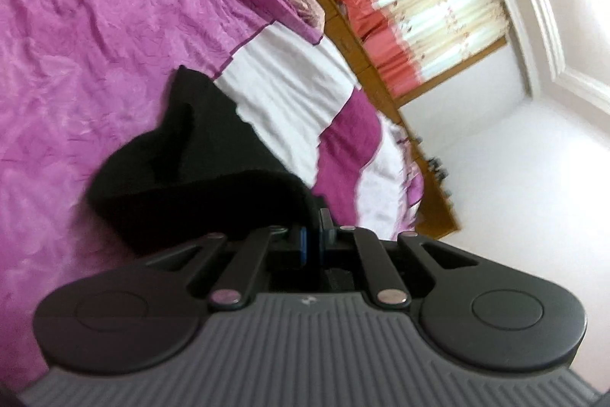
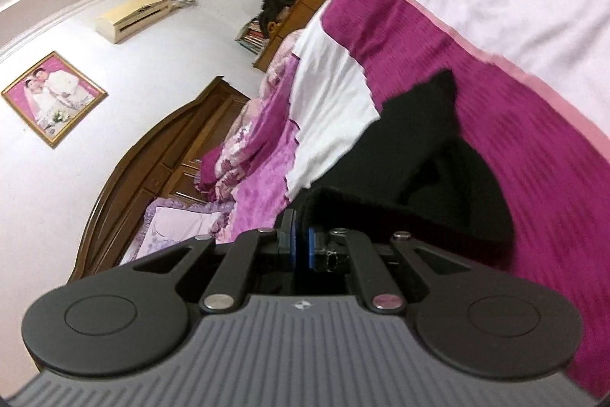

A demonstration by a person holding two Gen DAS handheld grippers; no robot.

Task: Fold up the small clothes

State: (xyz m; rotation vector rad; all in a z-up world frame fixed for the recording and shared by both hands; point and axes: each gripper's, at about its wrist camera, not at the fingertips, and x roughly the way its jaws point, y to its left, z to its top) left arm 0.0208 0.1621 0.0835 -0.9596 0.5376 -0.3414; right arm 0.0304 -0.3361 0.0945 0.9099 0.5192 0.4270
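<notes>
A small black garment hangs lifted over the purple and white bedspread. My left gripper is shut on one edge of it, the cloth draping away to the left in the left wrist view. In the right wrist view the same black garment stretches up and to the right from my right gripper, which is shut on its near hem. The blue pads sit close together with black cloth between them. Both views are tilted and blurred.
The bed carries a magenta and white cover with pillows by a dark wooden headboard. A wooden shelf and a cream and red curtain stand beyond the bed. A framed picture and an air conditioner hang on the wall.
</notes>
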